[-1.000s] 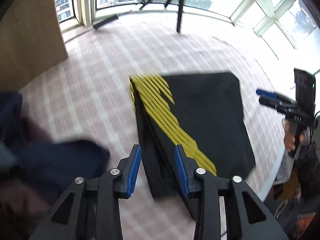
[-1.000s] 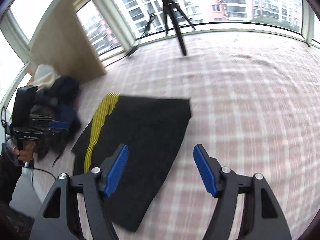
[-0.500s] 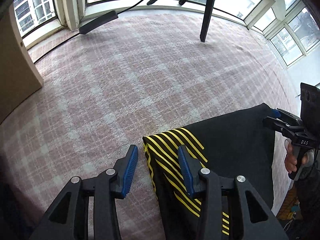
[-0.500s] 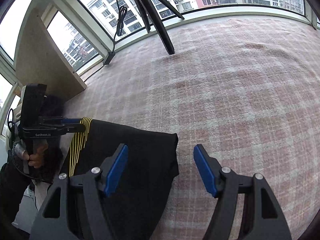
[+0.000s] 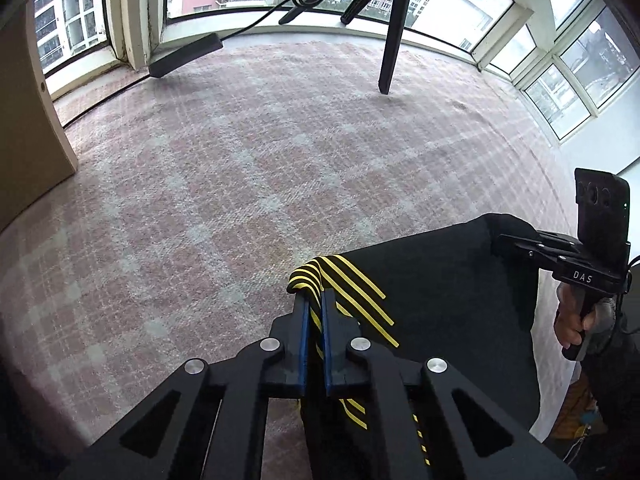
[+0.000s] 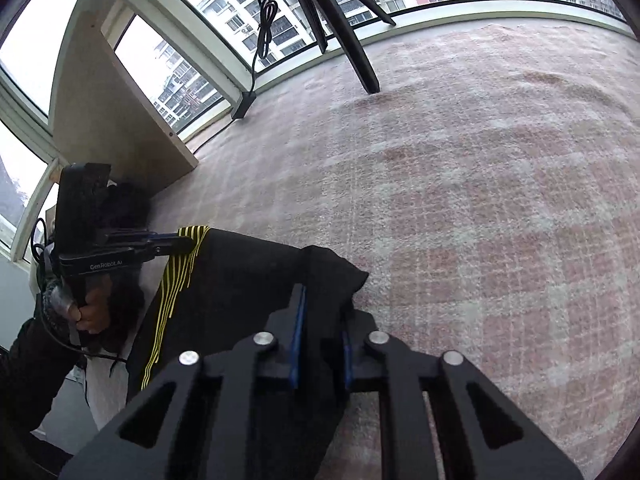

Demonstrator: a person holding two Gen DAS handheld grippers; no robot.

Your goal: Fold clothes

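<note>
A black garment with yellow stripes lies at the near edge of the pink checked cloth. My left gripper is shut on its yellow-striped corner. My right gripper is shut on the plain black corner. The garment hangs stretched between the two. Each gripper shows in the other's view: the right one at the far black corner, the left one at the striped corner.
A black tripod leg stands on the cloth at the back, with a cable and a black power strip by the windows. A wooden panel stands at the left. A dark clothes pile lies beside it.
Both grippers have moved onto the garment's far corners and closed on them. The corners are now lifted off the cloth.
</note>
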